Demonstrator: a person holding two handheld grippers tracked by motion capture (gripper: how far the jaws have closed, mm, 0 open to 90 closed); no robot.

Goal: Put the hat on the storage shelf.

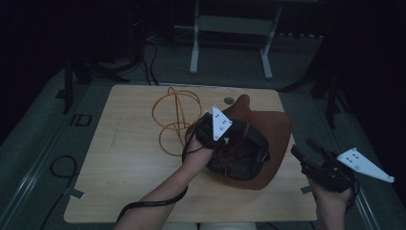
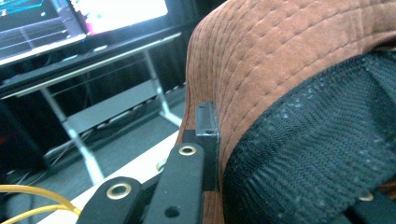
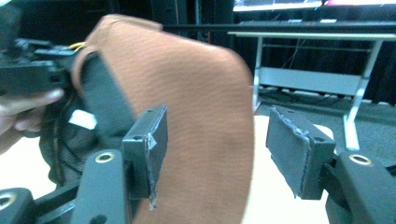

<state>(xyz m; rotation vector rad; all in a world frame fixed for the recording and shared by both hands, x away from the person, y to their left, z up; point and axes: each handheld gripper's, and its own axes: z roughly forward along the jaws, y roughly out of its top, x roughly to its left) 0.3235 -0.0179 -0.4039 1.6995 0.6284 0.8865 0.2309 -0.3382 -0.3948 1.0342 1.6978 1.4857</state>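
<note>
A brown hat (image 1: pixel 268 129) with a black mesh lining (image 1: pixel 239 160) lies tilted on the wooden table (image 1: pixel 124 182), right of centre. My left gripper (image 1: pixel 225 136) is shut on its near-left rim. In the left gripper view one finger (image 2: pixel 207 128) presses the brown outer cloth (image 2: pixel 280 56), with the black lining (image 2: pixel 317 149) on the inner side. My right gripper (image 1: pixel 304 147) hovers open just right of the hat, near the table's right edge. In the right gripper view the jaws (image 3: pixel 224 149) stand wide apart, and the brown brim (image 3: pixel 201 102) rises beyond the gap, untouched.
A loop of yellow-orange cable (image 1: pixel 174 117) lies on the table left of the hat. A small round grommet (image 1: pixel 229 100) sits near the far edge. Beyond the table stands a white metal frame (image 1: pixel 230 38). Lit screens (image 2: pixel 93 14) glow in the background.
</note>
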